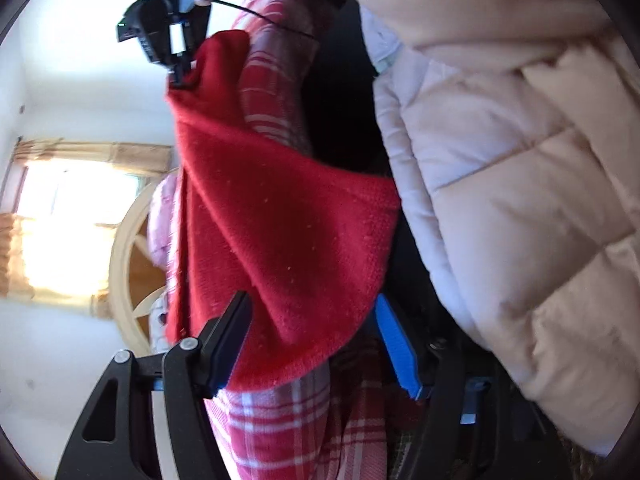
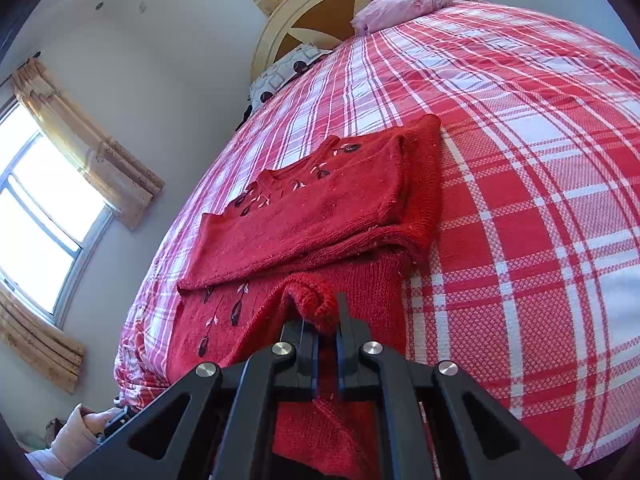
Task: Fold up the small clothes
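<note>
Right fingers (image 2: 326, 330): clenched on a bunched knob of the red sweater (image 2: 320, 216), pinching its knit edge just ahead of me.
Left fingers (image 1: 312, 340): spread apart, one on each side of a hanging fold of the same red knit; the pads do not press it, so I count them as released.
Where the sweater is: most of it lies on the plaid bedspread (image 2: 520, 160), already doubled over so the embroidered front sits on top; the near part is lifted off the bed toward my right fingers, and in the left view a flap of it hangs in the air between my two grippers.
Step, as I judge it: mid-fold, one edge held, the other about to be taken.
Risk 1: my left fingers could close on too thin a bit of knit; the loose weave would stretch and slip out.
Risk 2: pulling with the right alone could drag the folded stack across the bedspread and undo the neat layers.
Risk 3: the black cable (image 1: 256, 12) from my right gripper runs close to the cloth and could snag it.
Risk 4: my puffy jacket (image 1: 520, 160) crowds the left side; it could brush the flap and skew the fold.
</note>
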Tool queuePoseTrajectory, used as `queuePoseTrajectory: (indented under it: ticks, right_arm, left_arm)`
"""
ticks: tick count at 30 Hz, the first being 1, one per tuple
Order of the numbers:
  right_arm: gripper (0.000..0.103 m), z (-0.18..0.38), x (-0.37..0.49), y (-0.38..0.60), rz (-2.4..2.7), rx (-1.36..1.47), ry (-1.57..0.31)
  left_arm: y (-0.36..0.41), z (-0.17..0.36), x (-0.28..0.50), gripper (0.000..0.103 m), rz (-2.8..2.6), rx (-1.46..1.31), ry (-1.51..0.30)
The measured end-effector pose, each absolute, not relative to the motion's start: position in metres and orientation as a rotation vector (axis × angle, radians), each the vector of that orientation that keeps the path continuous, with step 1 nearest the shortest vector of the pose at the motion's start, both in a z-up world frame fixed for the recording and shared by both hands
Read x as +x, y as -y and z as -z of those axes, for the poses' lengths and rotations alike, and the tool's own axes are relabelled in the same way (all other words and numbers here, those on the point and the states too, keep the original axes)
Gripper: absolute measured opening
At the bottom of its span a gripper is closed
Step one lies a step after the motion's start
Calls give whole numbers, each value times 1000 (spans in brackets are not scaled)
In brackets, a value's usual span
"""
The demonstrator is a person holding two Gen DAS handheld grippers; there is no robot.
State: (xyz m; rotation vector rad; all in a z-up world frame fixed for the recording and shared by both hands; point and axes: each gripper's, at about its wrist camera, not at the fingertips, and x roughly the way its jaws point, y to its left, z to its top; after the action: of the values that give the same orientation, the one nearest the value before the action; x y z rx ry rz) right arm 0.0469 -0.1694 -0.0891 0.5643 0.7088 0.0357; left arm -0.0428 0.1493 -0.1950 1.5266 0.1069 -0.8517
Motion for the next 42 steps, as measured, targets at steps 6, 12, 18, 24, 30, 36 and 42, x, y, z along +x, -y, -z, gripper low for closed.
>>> queuePoseTrajectory:
  ticks: [6,12,18,24,30,36,42]
  right_arm:
    - [6,96,43,170,-36,583,-718]
    - [6,96,32,173,-39,609,-700]
    - [6,93,25,180,-34,625,-685]
    - [6,99,33,180,-40,642,-690]
    - [6,106,29,182,-41,656,-698]
    - [6,110,26,184,-32,653,-713]
    - [6,114,24,186,-27,682,-722]
  left_arm:
    - [-143,190,-29,41,976,1512,-159]
    - [-135,154,6,13,1078,1074,-465]
    - [-163,97,47,13,1061,487,-593]
    - [-184,63,104,10,868,132,-662]
    - [-153,79,21,24,1042,707,-514]
    - [-161,145,-59,74,1097,1233,-414]
    - [-170,153,-36,83,879,1310,-318]
